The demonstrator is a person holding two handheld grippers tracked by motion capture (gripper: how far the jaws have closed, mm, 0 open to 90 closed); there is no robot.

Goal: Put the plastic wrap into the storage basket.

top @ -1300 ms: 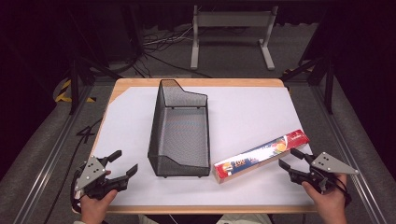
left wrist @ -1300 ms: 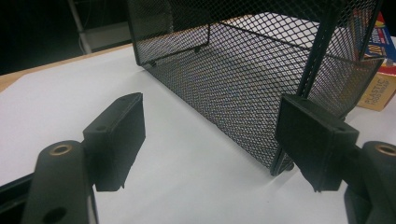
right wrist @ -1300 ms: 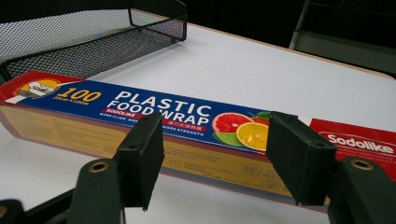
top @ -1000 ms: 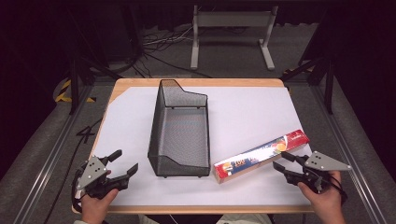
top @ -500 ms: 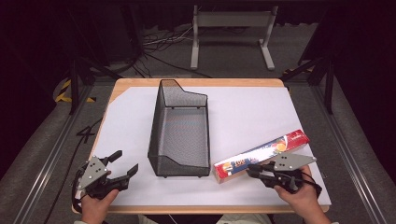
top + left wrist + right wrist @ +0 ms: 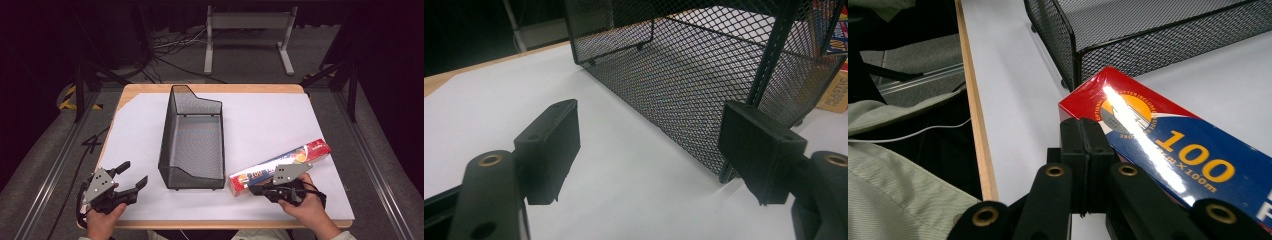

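At the lower right of the high view, the right gripper [image 6: 256,189] is seen held low over the white table cover [image 6: 270,122], its tip at the near left end of the plastic wrap box [image 6: 280,166]. That box is laid slantwise on the cover, its far end raised toward the right edge of the frame, just to the right of the black mesh basket [image 6: 192,140], which is set lengthwise in the middle of the table. At the lower left, the left gripper [image 6: 134,176] is held near the table's front edge, its jaws spread wide with nothing between them, a little apart from the basket's near left corner.

Across the left gripper view, the two black pads [image 6: 549,150] are shown wide apart over bare white cover, and the mesh basket [image 6: 704,70] is seen beyond them, its near corner post standing just behind the right-hand pad. A corner of the box [image 6: 836,90] is glimpsed through the mesh at the right edge.

Low in the right gripper view, the right gripper [image 6: 1083,137] is shown with its jaws just closed, pressed flat together with nothing caught between them, right against the red end of the plastic wrap box [image 6: 1168,145]. The basket [image 6: 1148,35] is seen across the top, and a pale green sleeve [image 6: 893,190] at the lower left
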